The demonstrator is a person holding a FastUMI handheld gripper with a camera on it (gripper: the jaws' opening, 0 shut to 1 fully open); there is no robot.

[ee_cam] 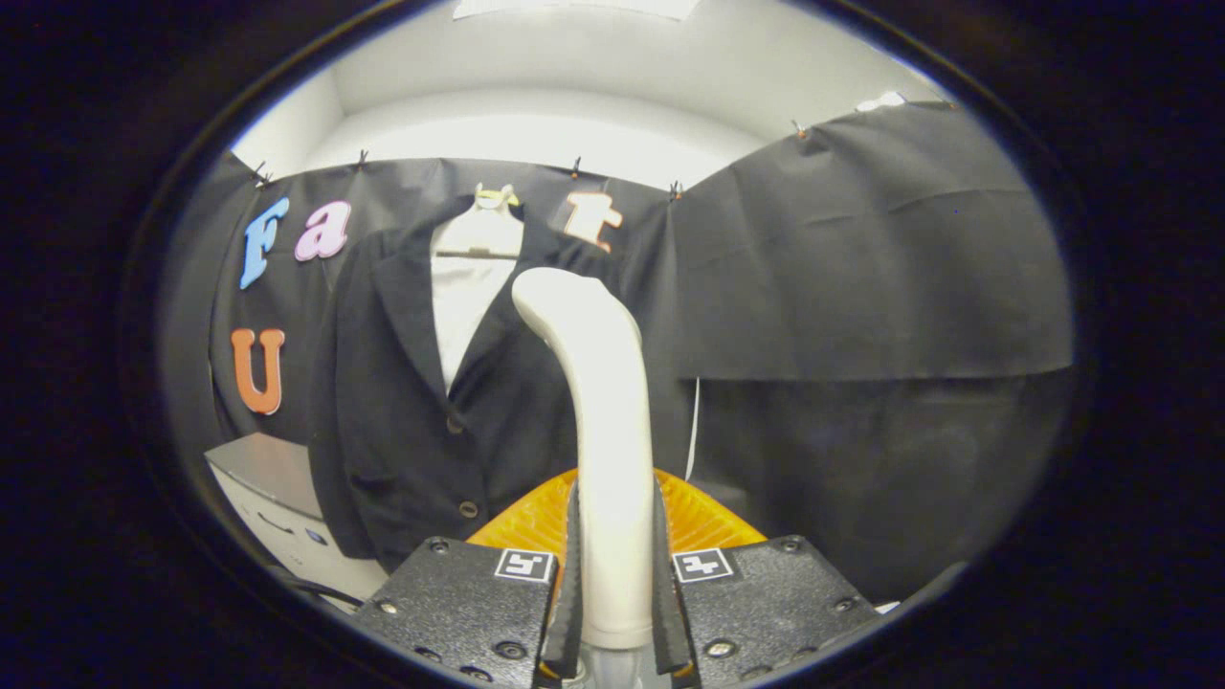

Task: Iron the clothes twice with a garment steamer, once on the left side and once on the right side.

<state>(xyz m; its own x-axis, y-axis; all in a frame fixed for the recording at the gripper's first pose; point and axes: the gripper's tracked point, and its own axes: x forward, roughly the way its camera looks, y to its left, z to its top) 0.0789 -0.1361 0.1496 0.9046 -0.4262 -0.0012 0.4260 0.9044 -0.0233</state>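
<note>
1. Gripper (614, 574) points forward, level, both fingers (572, 584) clamped on one cream garment steamer (598, 402) handle, held upright.
2. One dark jacket (431, 402) over a white shirt (464, 297) hangs on one hanger (483, 251) beyond the steamer, against the booth wall.
3. Two jacket buttons visible.

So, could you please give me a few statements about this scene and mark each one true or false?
1. The hand-held gripper is shut on the steamer handle. True.
2. The jacket lies folded on a table. False: it hangs on a hanger.
3. The jacket is black over a white shirt. True.
4. The steamer handle is red. False: it is cream-white.
</note>
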